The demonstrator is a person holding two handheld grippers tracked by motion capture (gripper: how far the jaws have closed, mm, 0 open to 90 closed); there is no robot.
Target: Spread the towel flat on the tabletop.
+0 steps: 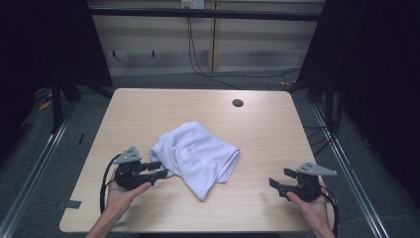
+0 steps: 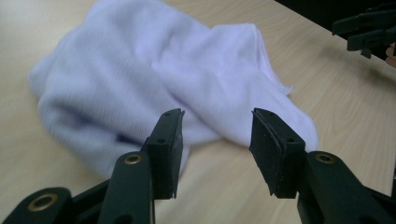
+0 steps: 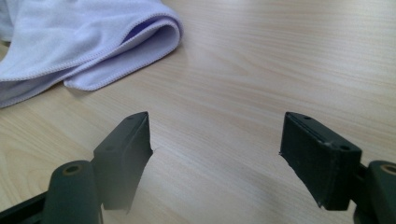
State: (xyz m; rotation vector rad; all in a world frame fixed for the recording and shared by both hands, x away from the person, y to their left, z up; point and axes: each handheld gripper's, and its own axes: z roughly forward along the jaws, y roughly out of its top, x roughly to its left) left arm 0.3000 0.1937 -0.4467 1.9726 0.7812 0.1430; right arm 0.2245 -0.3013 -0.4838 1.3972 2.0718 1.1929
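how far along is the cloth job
Nothing looks done: the white cloth lies crumpled mid-table. In hand: the left gripper sits open at its near edge, not gripping. The right gripper waits open, apart from it. The handling itself is left.

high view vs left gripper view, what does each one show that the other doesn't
High view alone: the whole table with its round hole, the person's hands, cables on the floor behind. Left gripper view alone: the left gripper up close, its open jaws aimed at the towel's near edge. Both: the crumpled white towel, the wooden tabletop, and the right gripper.
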